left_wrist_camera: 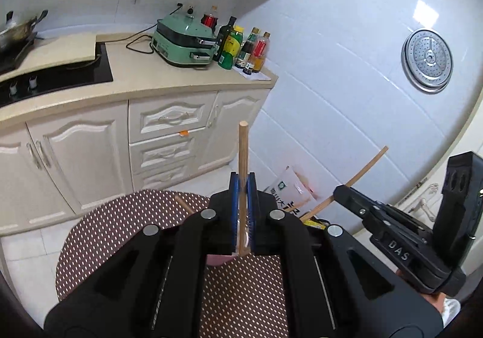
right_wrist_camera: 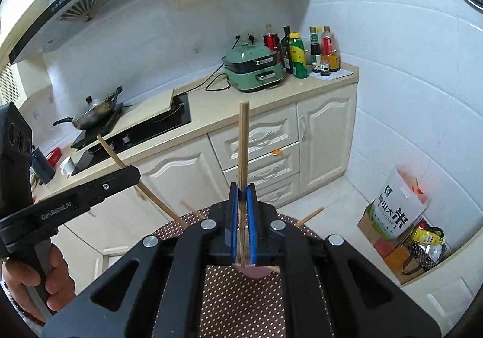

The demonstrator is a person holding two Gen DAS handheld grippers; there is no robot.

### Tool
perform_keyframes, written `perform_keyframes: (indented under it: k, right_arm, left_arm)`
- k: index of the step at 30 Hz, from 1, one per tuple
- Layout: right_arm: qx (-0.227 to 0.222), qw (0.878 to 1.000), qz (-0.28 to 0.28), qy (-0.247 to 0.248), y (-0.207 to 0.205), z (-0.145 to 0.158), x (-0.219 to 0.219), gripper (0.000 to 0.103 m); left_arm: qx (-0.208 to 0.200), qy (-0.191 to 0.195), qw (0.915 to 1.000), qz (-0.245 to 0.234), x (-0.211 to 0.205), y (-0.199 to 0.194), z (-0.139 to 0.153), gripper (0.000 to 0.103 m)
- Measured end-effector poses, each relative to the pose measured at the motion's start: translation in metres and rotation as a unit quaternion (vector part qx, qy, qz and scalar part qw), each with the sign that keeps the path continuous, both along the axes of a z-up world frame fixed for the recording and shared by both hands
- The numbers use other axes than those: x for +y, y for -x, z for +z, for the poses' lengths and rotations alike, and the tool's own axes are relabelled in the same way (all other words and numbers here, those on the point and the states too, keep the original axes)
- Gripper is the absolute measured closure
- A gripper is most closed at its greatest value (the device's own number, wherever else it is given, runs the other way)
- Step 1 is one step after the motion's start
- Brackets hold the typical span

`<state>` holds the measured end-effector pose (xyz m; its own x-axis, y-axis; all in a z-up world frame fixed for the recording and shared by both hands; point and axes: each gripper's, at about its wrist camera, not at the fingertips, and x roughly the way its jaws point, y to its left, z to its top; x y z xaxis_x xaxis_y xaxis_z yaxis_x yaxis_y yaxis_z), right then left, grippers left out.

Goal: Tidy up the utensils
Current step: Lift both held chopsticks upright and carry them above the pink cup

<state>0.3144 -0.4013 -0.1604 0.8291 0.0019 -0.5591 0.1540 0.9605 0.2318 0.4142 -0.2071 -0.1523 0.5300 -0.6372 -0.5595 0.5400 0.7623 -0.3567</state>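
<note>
Left gripper (left_wrist_camera: 243,187): blue pads pressed together on a wooden chopstick (left_wrist_camera: 243,175), which stands upright out of the jaws. Right gripper (right_wrist_camera: 242,193): same pinch on a second chopstick (right_wrist_camera: 243,156), also upright. Judgement: one stick per claw, each clamped low on its shaft so the long end stays clear for sorting.

Below both: a round table in a brown polka-dot cloth (left_wrist_camera: 120,223). Further chopstick tips (right_wrist_camera: 309,215) poke up at its far edge; whatever holds them is hidden.

Writing: "GenRobot.AI" on the left gripper's arm in the right wrist view, "DAS" on the right gripper's body in the left wrist view.

Mid distance: a rice bag (right_wrist_camera: 398,208) with large Chinese characters on the floor.

Far: green multi-cooker (right_wrist_camera: 256,69), sauce bottles (right_wrist_camera: 314,51), wok (right_wrist_camera: 96,110) on the hob.
</note>
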Motion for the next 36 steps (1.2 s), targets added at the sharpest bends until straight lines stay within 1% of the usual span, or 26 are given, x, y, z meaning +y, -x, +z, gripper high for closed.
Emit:
perform_keyframes:
  k: [3, 8, 18, 29, 36]
  right_arm:
    - [0.0, 1.0, -0.004, 0.003, -0.004, -0.003, -0.006, 0.098]
    - [0.003, 1.0, -0.007, 0.004, -0.01, -0.011, -0.014, 0.099]
    - [0.024, 1.0, 0.001, 0.006, -0.014, -0.027, -0.017, 0.099]
    - [0.062, 0.998, 0.024, 0.021, -0.015, -0.055, -0.002, 0.098]
    - [0.093, 0.995, 0.036, 0.027, -0.019, -0.074, 0.008, 0.098]
  left_arm:
    - [0.003, -0.007, 1.0, 0.0, -0.008, -0.005, -0.006, 0.098]
    - [0.002, -0.032, 0.9995, -0.003, -0.021, -0.008, -0.023, 0.097]
    - [0.023, -0.066, 0.9975, -0.008, -0.032, -0.004, -0.055, 0.097]
    - [0.038, -0.1, 0.9939, -0.026, -0.038, 0.013, -0.079, 0.097]
    - [0.05, -0.12, 0.9909, -0.035, -0.041, 0.015, -0.09, 0.097]
